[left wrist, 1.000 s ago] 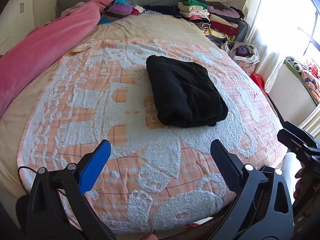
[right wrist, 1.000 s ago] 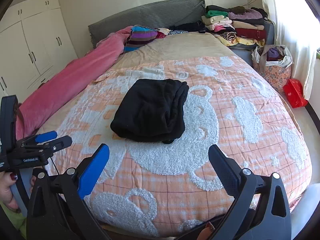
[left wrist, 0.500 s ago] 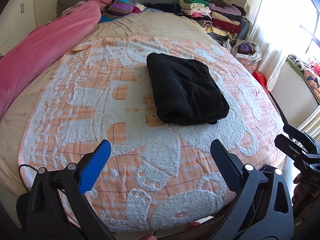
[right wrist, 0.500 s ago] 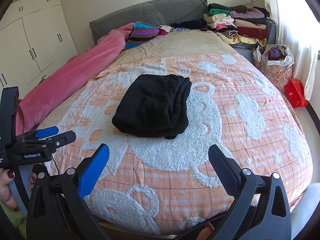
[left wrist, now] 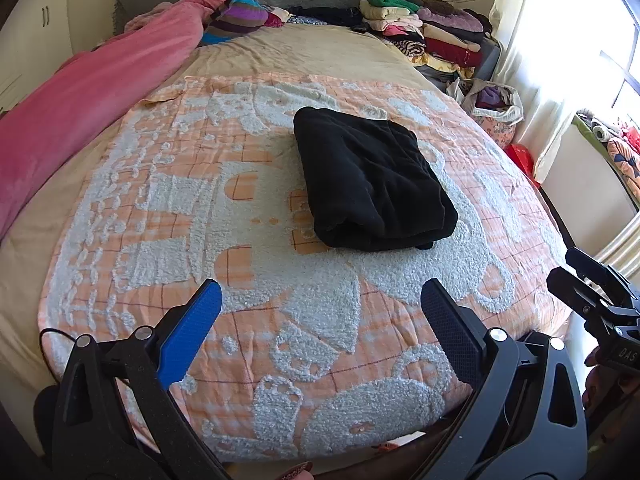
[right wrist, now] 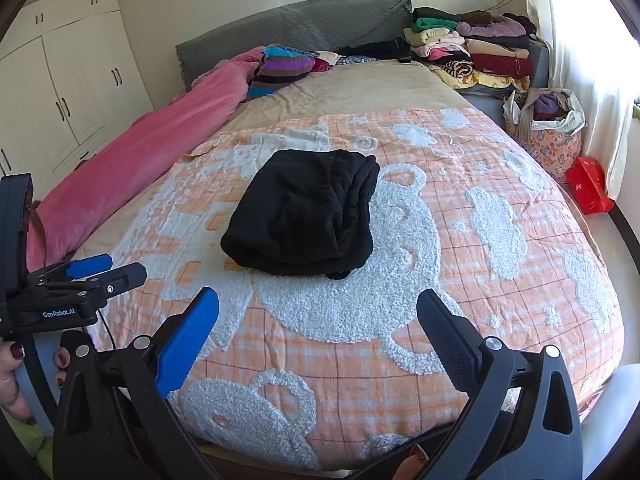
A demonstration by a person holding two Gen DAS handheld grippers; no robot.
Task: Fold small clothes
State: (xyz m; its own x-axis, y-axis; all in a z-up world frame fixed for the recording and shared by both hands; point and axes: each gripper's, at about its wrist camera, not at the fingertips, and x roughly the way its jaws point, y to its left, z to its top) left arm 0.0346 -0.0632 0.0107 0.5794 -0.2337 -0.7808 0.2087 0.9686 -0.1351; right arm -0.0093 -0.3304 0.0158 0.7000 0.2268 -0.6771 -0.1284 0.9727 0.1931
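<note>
Black garment (left wrist: pixel 370 184) is seen already folded into a compact bundle, lying on the orange-and-white blanket (left wrist: pixel 256 332) near the middle of the bed. A small end of cloth sticks out at the near right corner of the bundle. The fold on this piece is judged finished or nearly so — no hold is on it, and both tools are held back over the foot of the bed.

Next move, as a guess: either the stray end is tucked under, or the bundle is lifted off to the stack of folded clothes (left wrist: pixel 432 32) at the far right of the bed and a fresh item is fetched. For a lift, both grippers would have to be brought forward to opposite sides of the bundle and closed low on its edges so the layers are not pulled apart — the cloth looks thick and soft, so it may sag if pinched at one side only.

Left gripper (left wrist: pixel 320 308): fingers spread wide, nothing between them, nothing touched; the blanket is only seen beyond them. Right gripper (right wrist: pixel 318 312): the same, spread wide, empty, well short of the garment (right wrist: pixel 304 212). In the right view the left tool is seen at the left edge, gripped by a hand (right wrist: pixel 12 380).
</note>
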